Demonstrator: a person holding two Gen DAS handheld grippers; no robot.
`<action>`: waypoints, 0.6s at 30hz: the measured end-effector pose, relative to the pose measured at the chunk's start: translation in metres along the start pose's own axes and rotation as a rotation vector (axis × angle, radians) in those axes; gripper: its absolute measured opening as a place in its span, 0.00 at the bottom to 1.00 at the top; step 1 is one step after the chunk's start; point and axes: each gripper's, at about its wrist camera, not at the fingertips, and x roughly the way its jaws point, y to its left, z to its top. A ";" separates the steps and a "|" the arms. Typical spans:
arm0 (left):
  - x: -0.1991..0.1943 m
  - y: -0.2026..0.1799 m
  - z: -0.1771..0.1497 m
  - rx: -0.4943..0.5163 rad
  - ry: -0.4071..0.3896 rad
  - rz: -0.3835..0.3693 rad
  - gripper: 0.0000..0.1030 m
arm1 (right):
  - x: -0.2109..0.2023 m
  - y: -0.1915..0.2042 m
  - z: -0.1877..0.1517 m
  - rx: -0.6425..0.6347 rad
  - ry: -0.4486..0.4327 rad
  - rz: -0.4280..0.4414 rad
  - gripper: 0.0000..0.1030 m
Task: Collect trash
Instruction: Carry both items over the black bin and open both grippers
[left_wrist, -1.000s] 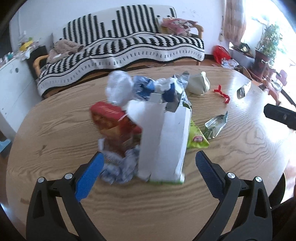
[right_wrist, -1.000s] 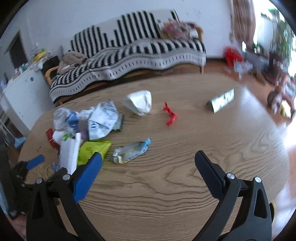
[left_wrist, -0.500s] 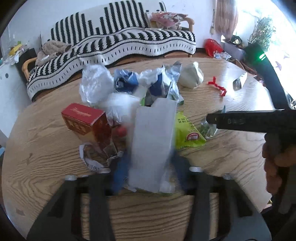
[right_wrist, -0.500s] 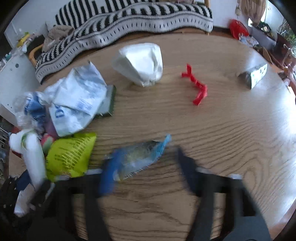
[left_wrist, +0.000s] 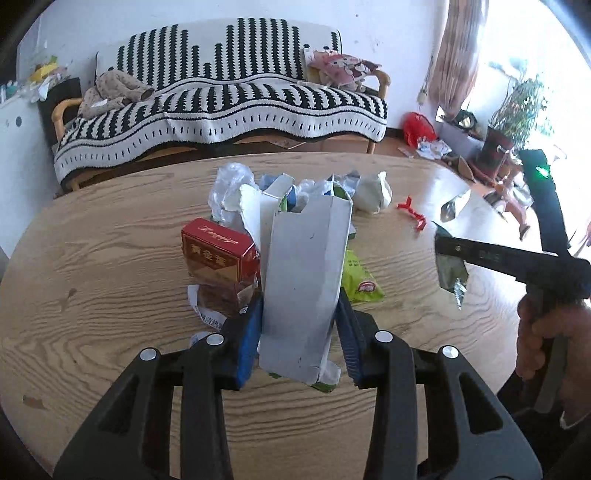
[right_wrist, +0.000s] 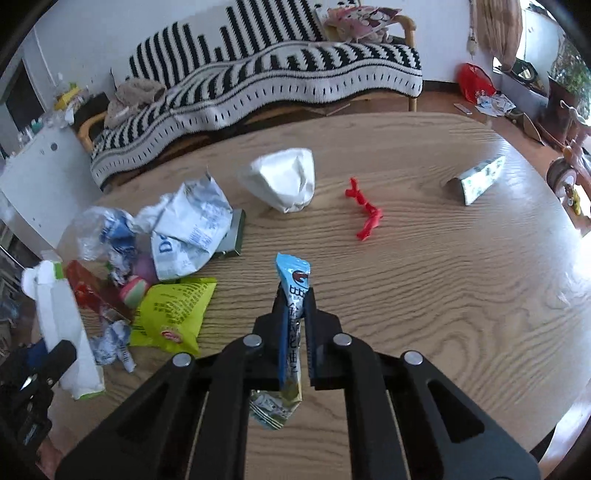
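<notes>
Left wrist view: left hand-held gripper (left_wrist: 300, 334) clamps the white carton (left_wrist: 304, 280); right hand-held gripper (right_wrist: 294, 325) pinches a blue wrapper (right_wrist: 293, 317).

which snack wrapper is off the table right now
The blue snack wrapper, pinched upright between the right gripper's jaws. The yellow-green chip bag and the crumpled white-and-blue wrapper both lie on the wooden table.

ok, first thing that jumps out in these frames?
Both grippers are loaded: the left gripper clamps a tall white carton at the near edge of the trash pile, the right gripper pinches a blue snack wrapper. Behind, a red scrap lies alone mid-table.
</notes>
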 end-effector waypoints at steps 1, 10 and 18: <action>-0.002 0.000 0.001 -0.008 -0.001 -0.008 0.37 | -0.008 -0.002 0.000 0.003 -0.010 0.007 0.08; -0.045 -0.100 0.033 0.061 -0.036 -0.207 0.37 | -0.163 -0.107 -0.032 0.044 -0.215 -0.111 0.08; -0.047 -0.312 0.015 0.259 0.023 -0.461 0.37 | -0.259 -0.270 -0.133 0.254 -0.228 -0.324 0.08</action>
